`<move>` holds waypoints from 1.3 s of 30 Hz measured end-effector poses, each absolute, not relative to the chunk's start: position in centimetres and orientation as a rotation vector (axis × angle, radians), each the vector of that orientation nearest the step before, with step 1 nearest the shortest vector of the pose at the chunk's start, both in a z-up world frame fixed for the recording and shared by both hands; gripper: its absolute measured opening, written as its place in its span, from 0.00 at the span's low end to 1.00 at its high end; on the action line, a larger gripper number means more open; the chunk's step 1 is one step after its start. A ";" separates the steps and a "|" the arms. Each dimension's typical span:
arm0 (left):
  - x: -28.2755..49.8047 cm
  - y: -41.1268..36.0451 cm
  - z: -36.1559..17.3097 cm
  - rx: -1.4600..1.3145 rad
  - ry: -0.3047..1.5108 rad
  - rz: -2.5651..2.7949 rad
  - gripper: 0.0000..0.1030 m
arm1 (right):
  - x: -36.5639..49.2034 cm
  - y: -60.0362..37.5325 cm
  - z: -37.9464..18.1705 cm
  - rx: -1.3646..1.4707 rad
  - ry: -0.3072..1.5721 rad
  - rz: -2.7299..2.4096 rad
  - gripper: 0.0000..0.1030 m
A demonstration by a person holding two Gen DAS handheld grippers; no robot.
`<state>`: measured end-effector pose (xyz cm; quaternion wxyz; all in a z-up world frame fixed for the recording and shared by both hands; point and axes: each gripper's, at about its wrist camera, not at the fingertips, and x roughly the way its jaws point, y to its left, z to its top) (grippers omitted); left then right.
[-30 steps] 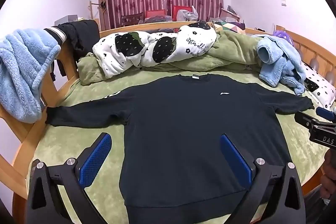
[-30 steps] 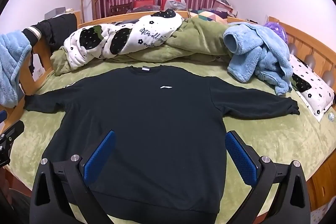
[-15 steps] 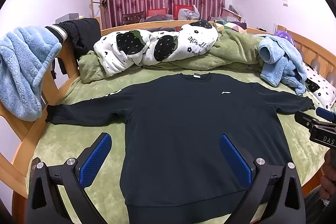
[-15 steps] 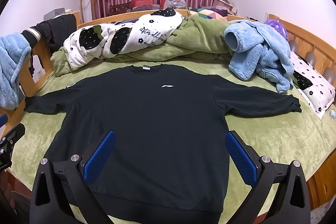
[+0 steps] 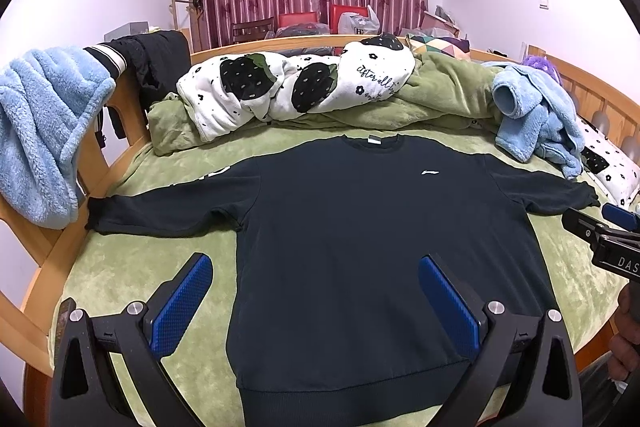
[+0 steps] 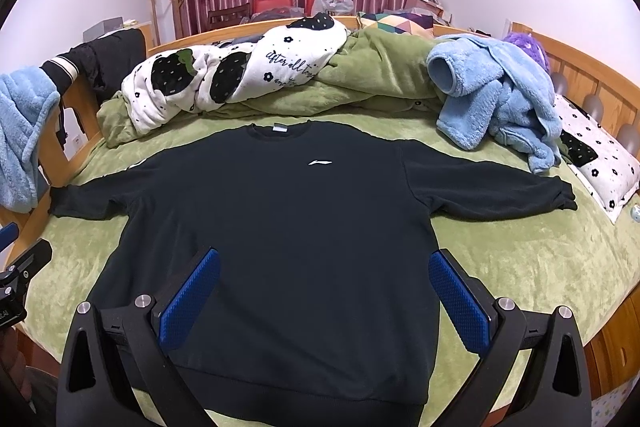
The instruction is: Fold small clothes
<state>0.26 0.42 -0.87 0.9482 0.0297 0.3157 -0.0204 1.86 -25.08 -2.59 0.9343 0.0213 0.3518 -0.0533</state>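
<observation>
1. Sweatshirt [image 5: 360, 239] in black lies face up and flat across the middle of the left wrist view, on the green bedspread [image 5: 120, 267], both sleeves spread wide and the hem nearest the camera.
2. At far left, a blue fleece [image 5: 44, 131] hangs over the wooden bed frame, just beside the left cuff.
3. At lower centre, the left gripper [image 5: 316, 291] hovers over the hem, jaws wide apart and holding nothing.
4. In the right wrist view, the right gripper [image 6: 324, 291] sits likewise at lower centre, spread wide and empty.
5. Since a second ago, almost nothing has shifted: both views drift only slightly and the garment is untouched.
6. So folding has not begun; I judge the next move is reaching for a sleeve or the hem.
</observation>
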 end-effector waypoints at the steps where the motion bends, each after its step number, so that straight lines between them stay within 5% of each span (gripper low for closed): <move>1: 0.3 0.4 -0.9 0.061 0.643 -0.041 1.00 | 1.9 -25.0 -2.6 0.044 0.720 -0.108 0.99; 39: -0.1 0.3 -0.4 0.080 0.620 -0.023 1.00 | 1.6 -25.7 -2.6 0.063 0.703 -0.107 0.99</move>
